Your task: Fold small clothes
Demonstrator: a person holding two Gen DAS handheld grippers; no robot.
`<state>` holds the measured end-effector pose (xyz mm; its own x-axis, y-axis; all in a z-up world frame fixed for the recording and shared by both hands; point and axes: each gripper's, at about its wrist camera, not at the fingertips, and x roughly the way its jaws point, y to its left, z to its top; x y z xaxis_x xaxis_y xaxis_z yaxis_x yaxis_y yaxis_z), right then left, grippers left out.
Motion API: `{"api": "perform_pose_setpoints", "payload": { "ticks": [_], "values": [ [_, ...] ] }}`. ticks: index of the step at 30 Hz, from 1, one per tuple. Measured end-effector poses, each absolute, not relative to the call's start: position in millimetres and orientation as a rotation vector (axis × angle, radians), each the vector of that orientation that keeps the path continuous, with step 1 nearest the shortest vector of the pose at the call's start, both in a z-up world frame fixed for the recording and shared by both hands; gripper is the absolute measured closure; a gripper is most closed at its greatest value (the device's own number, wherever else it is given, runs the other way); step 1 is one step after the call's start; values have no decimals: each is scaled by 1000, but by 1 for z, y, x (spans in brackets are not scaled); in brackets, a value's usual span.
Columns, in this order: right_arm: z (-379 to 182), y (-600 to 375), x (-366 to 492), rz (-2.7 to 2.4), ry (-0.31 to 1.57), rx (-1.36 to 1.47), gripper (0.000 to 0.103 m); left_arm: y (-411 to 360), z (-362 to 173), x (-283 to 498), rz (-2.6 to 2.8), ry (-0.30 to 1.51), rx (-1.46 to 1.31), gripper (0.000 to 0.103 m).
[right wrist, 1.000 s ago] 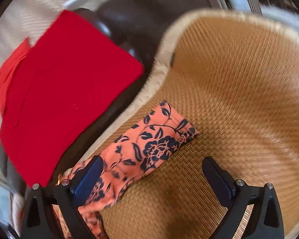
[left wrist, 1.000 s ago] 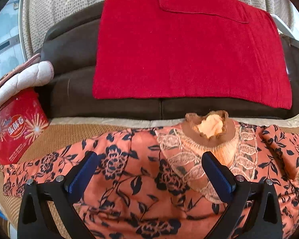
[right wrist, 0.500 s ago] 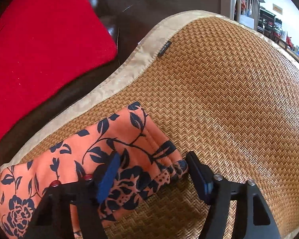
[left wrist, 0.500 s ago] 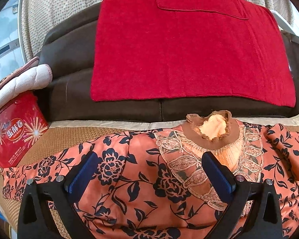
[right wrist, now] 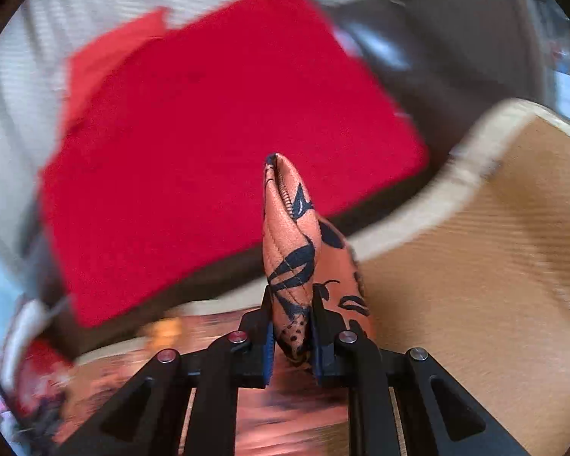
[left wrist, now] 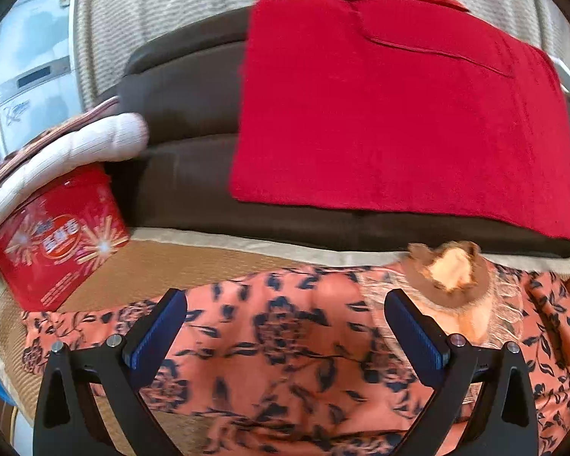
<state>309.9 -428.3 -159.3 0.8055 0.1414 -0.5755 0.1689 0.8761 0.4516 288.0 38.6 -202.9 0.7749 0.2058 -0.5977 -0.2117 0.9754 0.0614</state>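
Right claw [right wrist: 290, 345]: clamped on the sleeve cuff [right wrist: 288, 235] of the floral top [left wrist: 285, 342]; cuff sticks up at frame centre, lifted off the woven mat [right wrist: 494, 266].

Left claw [left wrist: 285, 336]: jaws wide apart, gripping nothing, poised over the top's body in the lower frame.

Top lies flat on the mat, long axis side to side, collar [left wrist: 452, 277] at lower right, other sleeve trailing toward the red tin [left wrist: 57, 235] at left.

Judgement: the held sleeve likely gets carried across the body, toward the left claw. Red towel [left wrist: 399, 114] on the brown sofa [left wrist: 186, 114] behind.
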Motion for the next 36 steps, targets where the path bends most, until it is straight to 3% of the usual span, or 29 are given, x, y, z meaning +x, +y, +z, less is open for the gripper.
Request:
{"api": "perform_pose_setpoints", "payload": {
  "ticks": [5,10,11,12,14,18,26,32,36],
  "values": [
    [-127,-320,312,234,589,544,87,92,-192,276,311,623,-76,0],
    [-137,-218,337,431,603,613,82,141,-188,265,386,620,-135,0],
    [-141,-202,342,462,624,625,75,149,-189,263,394,625,-151,0],
    [-143,-187,341,478,648,628,45,155,-190,262,399,630,-162,0],
    [-153,-157,348,516,713,636,12,165,-192,260,402,641,-172,0],
    [-167,-144,350,587,686,635,12,171,-196,260,409,655,-152,0],
    [-211,-211,327,339,720,594,14,155,-216,275,367,764,-125,0],
    [-286,-207,355,217,1045,502,30,165,-236,264,371,855,-167,0],
    [-257,-202,345,295,900,471,29,205,-241,237,441,873,-300,0]
  ]
}}
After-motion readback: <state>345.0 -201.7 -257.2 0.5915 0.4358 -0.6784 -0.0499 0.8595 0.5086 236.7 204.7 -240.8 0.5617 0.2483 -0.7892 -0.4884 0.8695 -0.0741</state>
